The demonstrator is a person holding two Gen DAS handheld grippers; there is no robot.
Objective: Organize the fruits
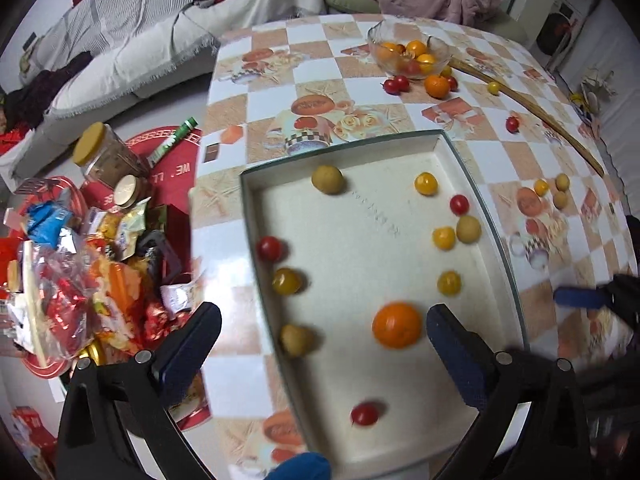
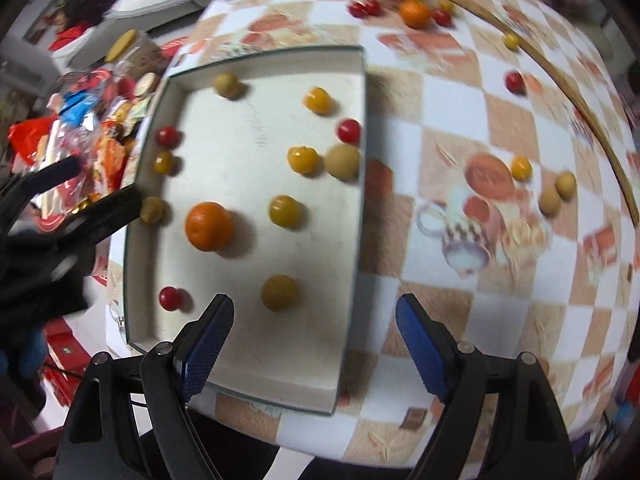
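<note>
A shallow white tray (image 1: 360, 160) (image 2: 360, 240) lies on the checkered table and holds several small fruits: an orange (image 1: 397, 325) (image 2: 209, 221), red cherry tomatoes (image 1: 365, 414), yellow tomatoes (image 1: 426, 184) and tan round fruits (image 1: 327, 179). My left gripper (image 1: 320, 344) is open and empty above the tray's near end, the orange just inside its right finger. My right gripper (image 2: 314, 340) is open and empty over the tray's near right edge, a tan fruit (image 2: 279, 293) just ahead of it. A glass bowl (image 1: 408, 53) of fruit stands at the far side.
Loose fruits lie near the bowl, among them an orange (image 1: 437, 86) and tomatoes (image 1: 396, 84). More lie right of the tray (image 1: 554, 190) (image 2: 552, 192). A long wooden stick (image 1: 532, 108) crosses the far right. Snack bags and jars (image 1: 92, 240) are piled left of the table.
</note>
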